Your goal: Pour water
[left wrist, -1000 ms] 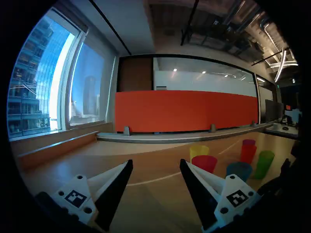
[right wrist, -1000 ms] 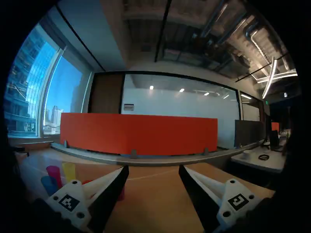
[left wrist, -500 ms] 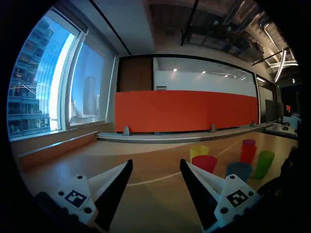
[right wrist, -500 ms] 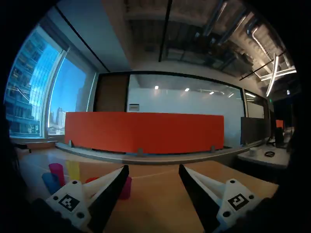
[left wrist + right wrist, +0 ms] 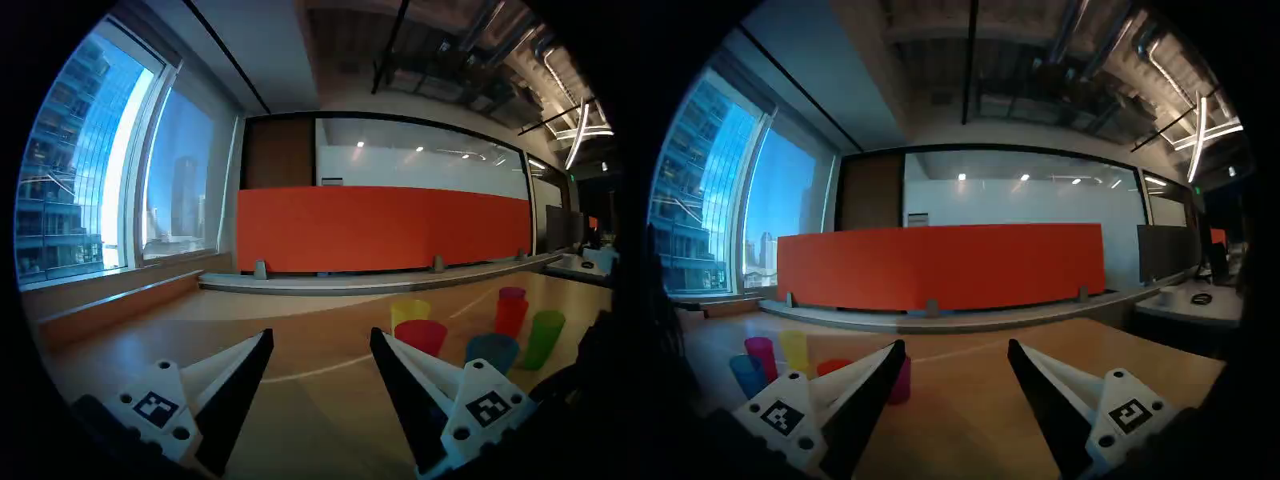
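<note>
Left gripper (image 5: 321,333) agape; perhaps six cups (image 5: 422,336)

An upright cluster of plastic cups is being carried by the table (image 5: 304,352), well short of its far edge: yellow cup (image 5: 410,311), red cup (image 5: 422,335), blue cup (image 5: 492,350), green cup (image 5: 544,338), orange cup (image 5: 510,316), with a purple cup (image 5: 512,294) just behind it.

The counter (image 5: 320,316) holds six cups, I think: one yellow cup (image 5: 410,312), one red cup (image 5: 421,335), one blue cup (image 5: 491,350), one green cup (image 5: 544,338), one orange cup (image 5: 510,318), one pink cup (image 5: 512,294).
</note>
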`<state>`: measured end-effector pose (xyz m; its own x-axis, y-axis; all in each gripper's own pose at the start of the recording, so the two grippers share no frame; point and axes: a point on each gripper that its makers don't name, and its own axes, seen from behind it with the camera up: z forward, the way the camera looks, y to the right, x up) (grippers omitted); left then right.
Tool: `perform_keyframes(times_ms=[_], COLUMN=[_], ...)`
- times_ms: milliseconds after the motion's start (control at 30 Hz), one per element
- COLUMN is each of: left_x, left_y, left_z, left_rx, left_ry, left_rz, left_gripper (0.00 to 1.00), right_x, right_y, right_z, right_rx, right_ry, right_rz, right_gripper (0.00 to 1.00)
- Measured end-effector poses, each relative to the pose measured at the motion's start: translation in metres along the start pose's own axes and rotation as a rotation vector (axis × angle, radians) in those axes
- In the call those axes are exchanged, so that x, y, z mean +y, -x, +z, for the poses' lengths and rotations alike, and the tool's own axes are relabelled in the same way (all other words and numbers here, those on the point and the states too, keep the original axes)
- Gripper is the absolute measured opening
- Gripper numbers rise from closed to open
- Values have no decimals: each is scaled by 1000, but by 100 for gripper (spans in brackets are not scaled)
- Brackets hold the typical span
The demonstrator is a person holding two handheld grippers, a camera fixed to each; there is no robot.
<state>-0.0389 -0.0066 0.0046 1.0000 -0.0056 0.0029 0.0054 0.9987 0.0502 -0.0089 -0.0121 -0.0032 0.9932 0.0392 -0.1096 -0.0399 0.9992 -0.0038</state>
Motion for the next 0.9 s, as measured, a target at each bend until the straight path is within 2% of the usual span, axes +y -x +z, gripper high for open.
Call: perform_keyframes(times_ms=[367, 900], left_x=[0, 1], left_y=[0, 0], left_z=[0, 0], left_rx=[0, 0], left_ry=[0, 0], left_rz=[0, 0], left_gripper=[89, 90], right_x=[7, 11], right_y=[21, 28], right_z=[2, 3], right_rx=[-33, -54], right_ry=[10, 17], right_rz=[-10, -31], right_gripper=[99, 99])
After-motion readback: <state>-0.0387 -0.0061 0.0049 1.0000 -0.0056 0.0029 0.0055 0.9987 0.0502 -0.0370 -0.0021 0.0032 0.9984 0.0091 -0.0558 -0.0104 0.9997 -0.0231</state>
